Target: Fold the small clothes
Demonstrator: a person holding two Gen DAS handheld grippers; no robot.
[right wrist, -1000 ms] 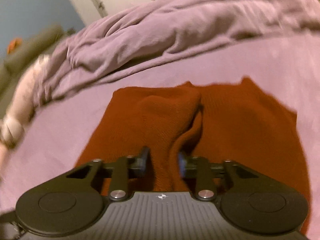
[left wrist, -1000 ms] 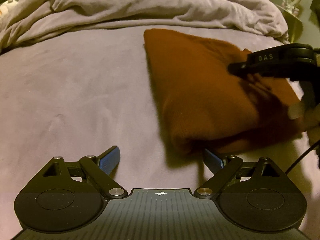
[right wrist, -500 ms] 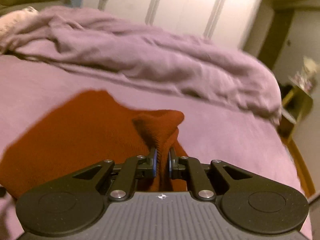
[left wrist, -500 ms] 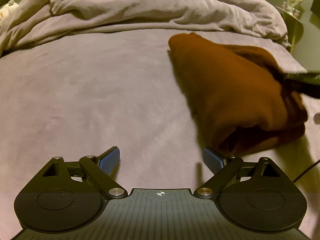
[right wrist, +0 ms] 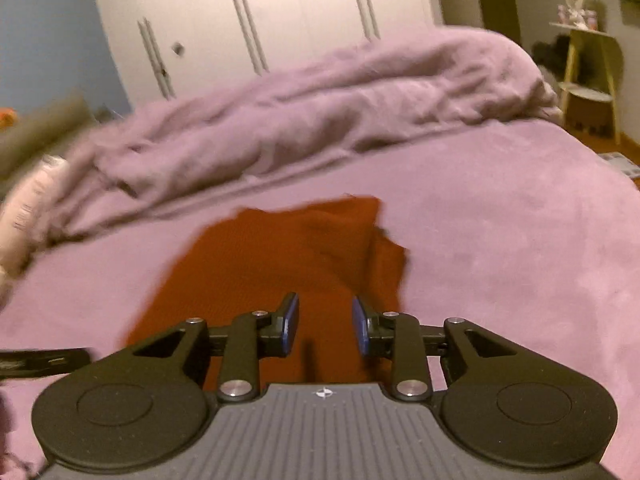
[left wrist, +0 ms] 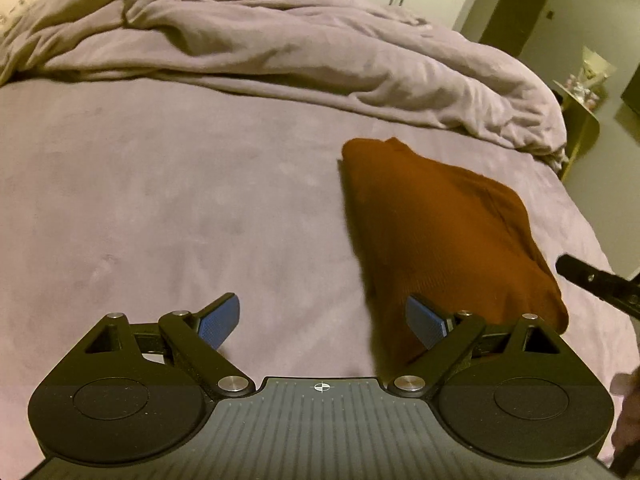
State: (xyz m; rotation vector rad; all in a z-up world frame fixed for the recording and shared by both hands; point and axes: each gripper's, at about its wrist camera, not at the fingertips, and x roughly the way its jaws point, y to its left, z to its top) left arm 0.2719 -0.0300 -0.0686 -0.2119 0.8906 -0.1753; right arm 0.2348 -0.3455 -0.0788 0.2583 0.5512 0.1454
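Now the folded rust-red knit garment [left wrist: 444, 240] lies flat on the purple bed sheet [left wrist: 180, 208]. The left gripper [left wrist: 324, 322] sits low over the sheet with its two blue pads spread wide apart, and it holds nothing. Its right pad [left wrist: 426, 322] is just by the near edge of the garment. The right gripper [right wrist: 326, 320] hovers over the near part of the garment, with its pads apart and nothing between them. That view is blurry, so whether the pads touch the cloth is hard to tell. Behind the garment a rumpled purple duvet [left wrist: 300, 48] is piled up across the bed. Beyond the duvet stand white wardrobe doors [right wrist: 256, 16]. To the right of the garment, past the bed edge, is a small yellow side table [right wrist: 592, 64].
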